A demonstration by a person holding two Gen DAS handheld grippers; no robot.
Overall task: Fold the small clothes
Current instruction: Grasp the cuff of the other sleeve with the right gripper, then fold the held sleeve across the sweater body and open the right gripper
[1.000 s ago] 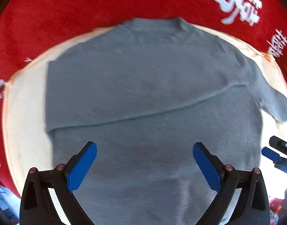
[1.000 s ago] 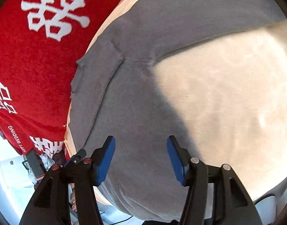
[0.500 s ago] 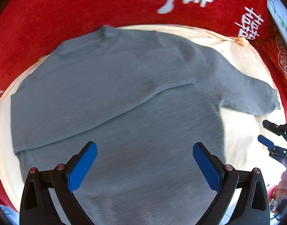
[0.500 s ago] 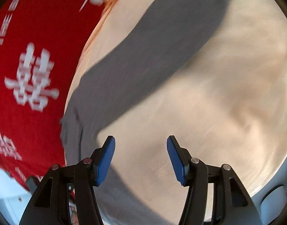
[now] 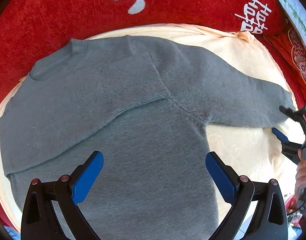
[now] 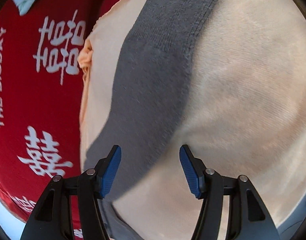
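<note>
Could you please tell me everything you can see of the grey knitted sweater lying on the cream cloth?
The grey knitted sweater is soft, fuzzy wool-like knit with a ribbed round collar and ribbed cuffs. It lies flat, front or back I cannot tell, on the cream cloth. One sleeve is folded across the chest, its cuff near the middle; the other sleeve stretches out straight over the cloth. Neither open gripper touches it.
</note>
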